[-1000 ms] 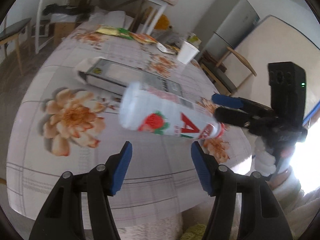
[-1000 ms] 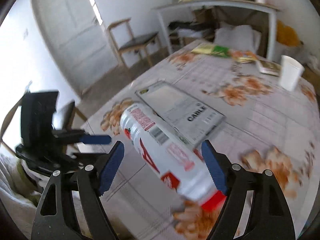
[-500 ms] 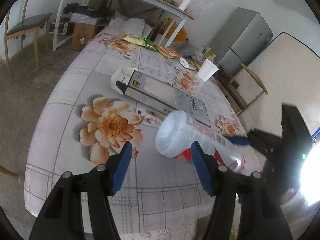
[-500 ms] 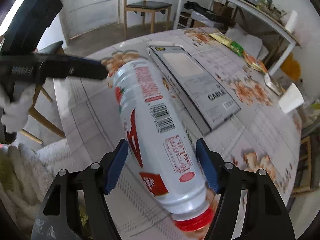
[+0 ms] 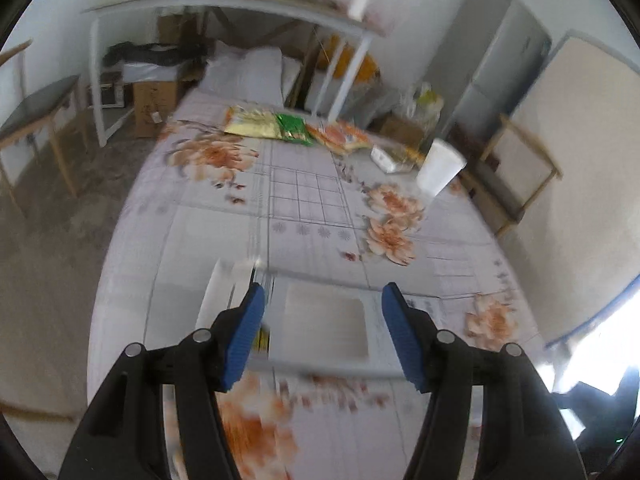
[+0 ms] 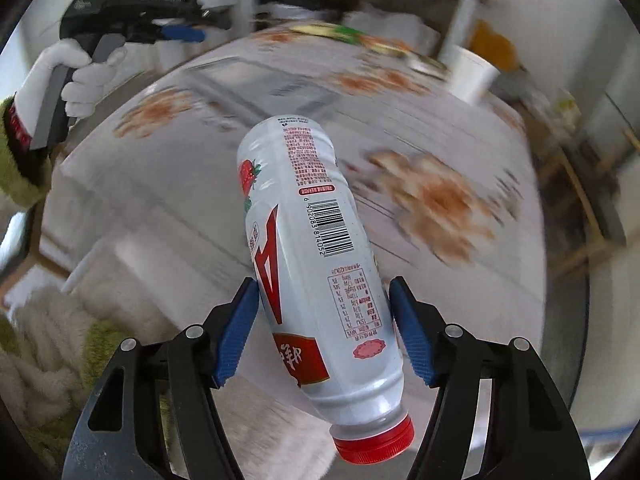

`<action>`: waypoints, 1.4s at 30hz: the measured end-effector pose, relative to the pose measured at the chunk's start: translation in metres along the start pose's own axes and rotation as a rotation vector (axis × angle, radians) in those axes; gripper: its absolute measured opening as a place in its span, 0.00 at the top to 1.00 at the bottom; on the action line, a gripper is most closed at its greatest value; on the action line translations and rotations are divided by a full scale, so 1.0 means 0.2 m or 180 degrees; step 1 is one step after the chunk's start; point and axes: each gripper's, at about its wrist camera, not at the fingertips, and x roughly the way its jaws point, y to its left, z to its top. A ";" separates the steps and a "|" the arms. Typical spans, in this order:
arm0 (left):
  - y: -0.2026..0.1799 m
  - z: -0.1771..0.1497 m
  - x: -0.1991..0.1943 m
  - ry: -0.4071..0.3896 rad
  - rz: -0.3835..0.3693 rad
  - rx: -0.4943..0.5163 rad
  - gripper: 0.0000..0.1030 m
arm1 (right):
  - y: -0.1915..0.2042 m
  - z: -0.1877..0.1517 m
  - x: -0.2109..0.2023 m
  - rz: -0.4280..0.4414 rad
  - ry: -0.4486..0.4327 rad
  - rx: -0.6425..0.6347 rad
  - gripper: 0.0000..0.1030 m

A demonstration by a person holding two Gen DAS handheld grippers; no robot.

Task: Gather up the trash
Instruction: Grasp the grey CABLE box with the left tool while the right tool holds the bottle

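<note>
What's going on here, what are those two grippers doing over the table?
A person is clearing trash off a flowered table with a handheld gripper in each hand. The right gripper is clamped on a white strawberry drink bottle with a red cap, holding it above the table. The left gripper is open and empty, hovering over a flat cable box. A white paper cup and snack wrappers lie on the far end.

Floral tablecloth (image 5: 304, 200) over the table. Shelf (image 5: 224, 0) with clutter at 12 o'clock, grey fridge (image 5: 492, 64) at 2, wooden chair (image 5: 520, 168) at 3, dark-seat chair (image 5: 36, 116) at 9. Cardboard box (image 5: 154, 106) on the floor under the shelf.
</note>
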 end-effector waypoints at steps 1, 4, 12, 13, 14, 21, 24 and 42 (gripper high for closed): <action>0.00 0.04 0.07 0.0180 0.0039 0.0045 0.43 | -0.03 -0.01 0.00 -0.0014 0.0000 0.0093 0.39; 0.05 0.15 0.26 0.0541 -0.0078 -0.0042 0.43 | -0.11 -0.04 -0.01 0.0003 -0.0027 0.0380 0.39; 0.13 0.18 0.44 0.0873 0.0209 -0.0039 0.43 | -0.17 -0.05 -0.01 0.0092 -0.0104 0.0722 0.39; 0.15 0.16 0.42 0.0890 0.0225 -0.0059 0.43 | -0.18 -0.05 -0.01 0.0102 -0.0107 0.0753 0.39; 0.16 0.14 0.40 0.0905 0.0231 -0.0070 0.43 | -0.18 -0.05 -0.02 0.0109 -0.0109 0.0781 0.39; 0.19 -0.09 0.20 0.0994 0.0124 -0.0191 0.43 | -0.23 -0.05 -0.01 0.0188 -0.0111 0.1021 0.39; 0.19 -0.20 0.12 0.1027 -0.0081 -0.0382 0.43 | -0.25 -0.06 -0.01 0.0252 -0.0120 0.1150 0.39; -0.15 -0.69 -0.14 0.1109 -0.0858 -0.0606 0.29 | -0.33 -0.10 0.00 0.0520 -0.0146 0.1671 0.39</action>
